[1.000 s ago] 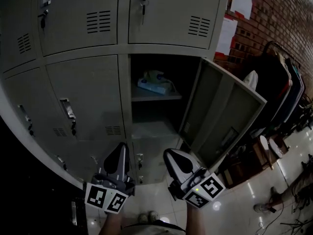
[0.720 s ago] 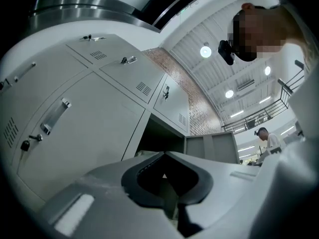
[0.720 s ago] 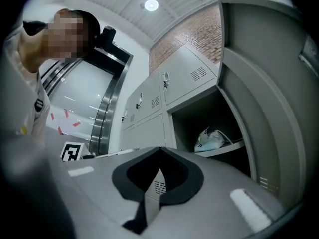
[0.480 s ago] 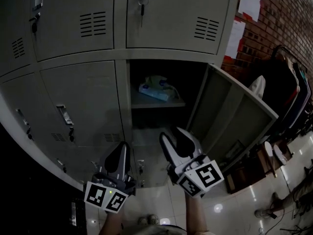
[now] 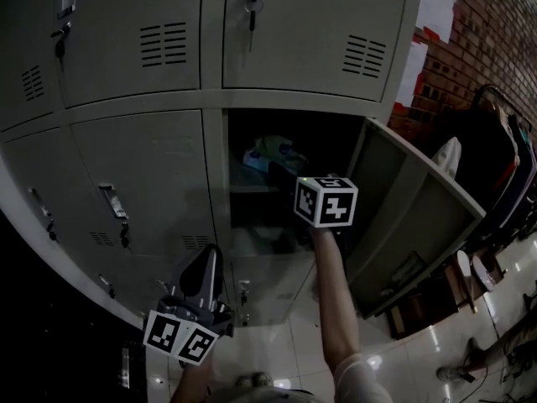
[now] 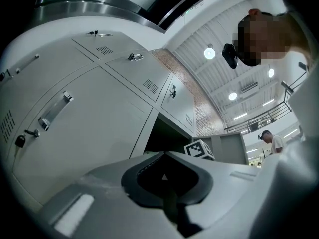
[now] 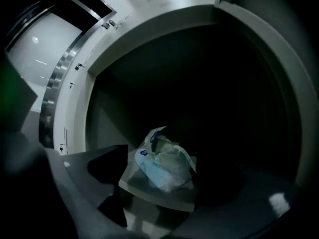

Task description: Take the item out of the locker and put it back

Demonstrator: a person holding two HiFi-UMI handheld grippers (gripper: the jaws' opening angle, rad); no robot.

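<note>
A pale blue and green plastic pack (image 5: 270, 153) lies on the shelf (image 5: 248, 188) inside the open locker. In the right gripper view the pack (image 7: 167, 166) sits just ahead on the shelf's edge (image 7: 154, 195). My right gripper (image 5: 287, 180) is raised to the locker's mouth, its marker cube facing me. Its jaws are opening, stand wide apart, and touch nothing; the pack is beyond their tips. My left gripper (image 5: 204, 265) hangs low at the left in front of the closed lockers, its jaws shut and empty (image 6: 167, 180).
The locker door (image 5: 419, 217) stands swung out to the right. A key (image 5: 252, 2) hangs in the locker above. Closed grey lockers (image 5: 143, 183) fill the left. A brick wall (image 5: 495, 32) and a rack of dark clothes (image 5: 495, 166) stand at the right.
My right gripper has risen from low beside the left one up to the locker opening, and its jaws have gone from shut to wide apart. The left gripper has stayed put.
</note>
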